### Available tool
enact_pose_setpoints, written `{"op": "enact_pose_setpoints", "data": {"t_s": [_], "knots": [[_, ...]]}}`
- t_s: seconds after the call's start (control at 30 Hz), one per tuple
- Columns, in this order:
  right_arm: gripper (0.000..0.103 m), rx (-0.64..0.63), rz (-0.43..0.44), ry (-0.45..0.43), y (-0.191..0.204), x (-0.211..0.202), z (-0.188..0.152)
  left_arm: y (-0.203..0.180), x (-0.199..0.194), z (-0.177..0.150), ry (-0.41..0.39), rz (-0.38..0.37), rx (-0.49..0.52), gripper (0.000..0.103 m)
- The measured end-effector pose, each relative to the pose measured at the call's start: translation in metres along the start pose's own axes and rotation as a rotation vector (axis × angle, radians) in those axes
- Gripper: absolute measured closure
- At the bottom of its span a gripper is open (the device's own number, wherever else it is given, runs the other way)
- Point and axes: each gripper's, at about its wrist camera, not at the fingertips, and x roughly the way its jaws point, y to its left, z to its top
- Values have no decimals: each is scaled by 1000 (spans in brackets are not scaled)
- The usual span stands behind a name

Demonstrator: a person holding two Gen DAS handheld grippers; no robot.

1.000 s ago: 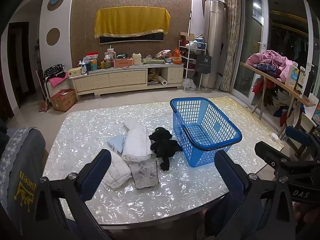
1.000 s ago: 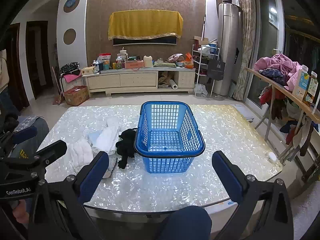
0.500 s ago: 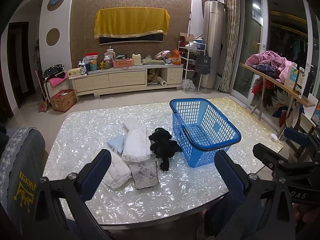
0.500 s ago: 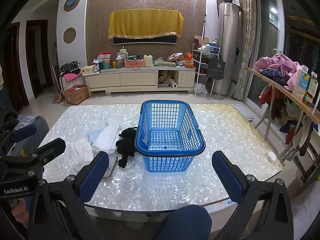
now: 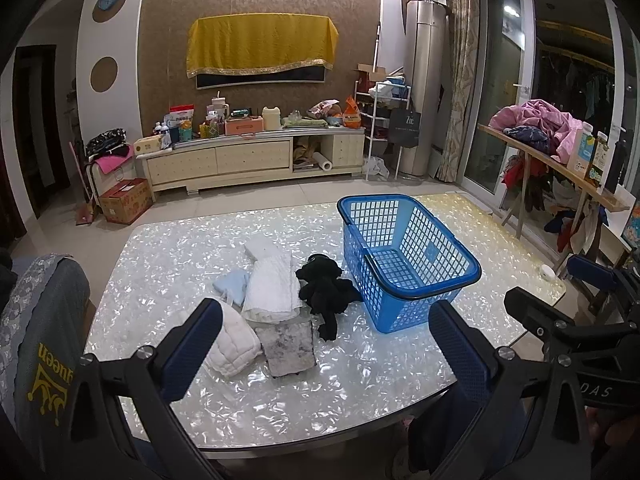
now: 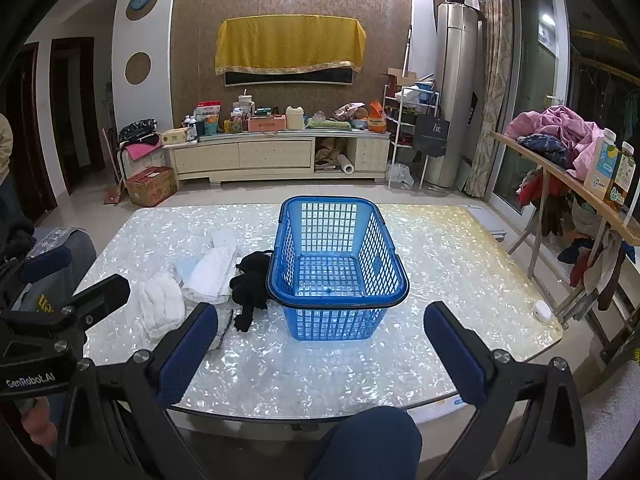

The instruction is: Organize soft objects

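Observation:
An empty blue mesh basket (image 5: pixel 408 264) (image 6: pixel 338 264) stands on the pearly white table (image 5: pixel 168 248) (image 6: pixel 440 248). Left of it lie a black soft item (image 5: pixel 326 290) (image 6: pixel 252 278), a white folded cloth (image 5: pixel 272 286) (image 6: pixel 212 268), a light blue cloth (image 5: pixel 232 282), a white quilted bundle (image 5: pixel 234 340) (image 6: pixel 162 304) and a grey cloth (image 5: pixel 288 346). My left gripper (image 5: pixel 326 354) is open and empty, held above the near table edge before the cloths. My right gripper (image 6: pixel 320 354) is open and empty in front of the basket.
A grey chair back (image 5: pixel 40 340) stands at the table's left. A wooden rack with pink clothes and bottles (image 6: pixel 576 148) runs along the right. A small white round object (image 6: pixel 542 310) sits at the table's right edge. A cluttered TV cabinet (image 6: pixel 276 152) is beyond.
Almost nothing; both grippers stay open, with only a slight drift of the views.

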Motion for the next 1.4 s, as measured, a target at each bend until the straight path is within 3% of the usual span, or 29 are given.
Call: {"op": "enact_pose_setpoints", "data": {"t_s": [0.67,0.87,1.07,1.4], "knots": [[0,-9,5,-3,3,1,1,0,-1,1,1,-26,1,1],[0,-48,15,14,10,12,8,6,7,4,17,-97,-9,1],[0,-97,88,109,28,53,11,31,26,1,79,-64,-20,1],[0,-151,257,317,73,124,4,102,65,-24,266,-37,-111,1]]}}
